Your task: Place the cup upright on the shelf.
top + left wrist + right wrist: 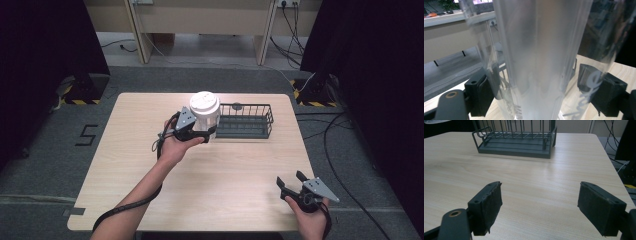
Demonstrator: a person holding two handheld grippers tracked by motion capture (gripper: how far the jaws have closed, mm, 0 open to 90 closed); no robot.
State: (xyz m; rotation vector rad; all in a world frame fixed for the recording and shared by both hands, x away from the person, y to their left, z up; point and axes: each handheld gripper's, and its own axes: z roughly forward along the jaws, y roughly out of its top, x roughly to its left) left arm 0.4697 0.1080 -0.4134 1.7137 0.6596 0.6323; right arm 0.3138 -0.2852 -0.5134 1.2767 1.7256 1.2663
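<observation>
A: High view showed the left claw (pixel 209 131) closed around a translucent white container (pixel 206 116) with a white lid (pixel 204 101). The container was upright, at the left end of the black wire basket (pixel 246 120), very near to it or touching it; I could not tell which.

B: Was it standing on the tabletop (pixel 200 190), or lifted?

A: I could not tell that for sure. In the left gripper view the container (pixel 541 55) stood between the two pads (pixel 605 93), and both pads pressed on its wall, so the grip looked firm. Its bottom was out of the picture.

B: And the right claw (pixel 289 181)?

A: It was wide open and held nothing. It hovered near the front right corner of the tabletop, well apart from the container. In the right gripper view its jaws were far from each other with only bare wood between them, and the basket (pixel 516 142) stood farther off and looked empty.

B: So how far was the work?

A: I judged it about half done. The grasp was made and the container was already beside the basket, but it was not inside. What was left, I think, was to lift it over the wire wall, to put it down inside, and to open the claw.
</observation>
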